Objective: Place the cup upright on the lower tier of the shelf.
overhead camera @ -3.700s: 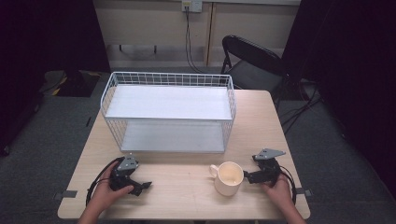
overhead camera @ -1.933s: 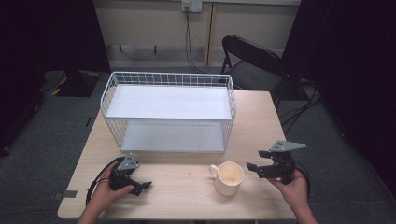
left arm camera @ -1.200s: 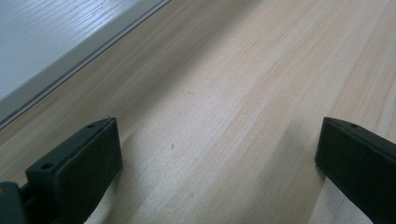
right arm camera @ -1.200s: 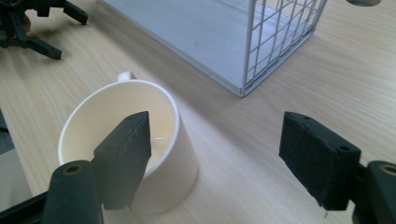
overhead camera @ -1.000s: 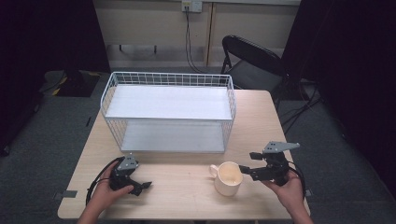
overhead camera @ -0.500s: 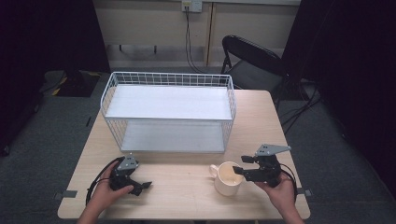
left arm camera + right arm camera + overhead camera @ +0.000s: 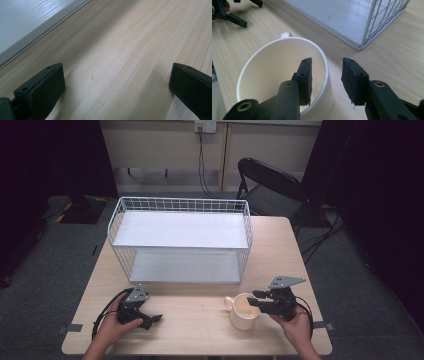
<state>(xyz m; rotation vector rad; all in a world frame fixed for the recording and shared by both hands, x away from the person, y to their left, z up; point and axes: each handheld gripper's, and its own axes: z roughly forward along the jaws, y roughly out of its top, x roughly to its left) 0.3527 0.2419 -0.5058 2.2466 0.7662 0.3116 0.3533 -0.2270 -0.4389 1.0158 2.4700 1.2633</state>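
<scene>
mug [image 7: 243,312] comes first: from the high view it stands on the wooden table [image 7: 280,250], near the front edge and in front of the right end of the white wire shelf rack [image 7: 181,240]. the right gripper [image 7: 257,301] is at its rim on the side away from the handle, which points left. the mug is upright, not lifted, so i judge the pick-up barely begun: the grasp is being set, and the lift and any placing on the rack are left to do. the left gripper [image 7: 150,320] lies low on the table, well apart from the mug.

left gripper view: the left gripper's jaws stand wide apart over bare wood, holding nothing, with the rack's pale bottom board [image 7: 27,20] at the upper left.

right gripper view: the right gripper [image 7: 325,80] straddles the mug's wall, one jaw inside the bowl and one outside, parted and not yet pressing on it. the mug [image 7: 272,72] is cream white, glossy, thick-rimmed and looks empty; its handle [image 7: 286,35] peeks over the far rim.
</scene>
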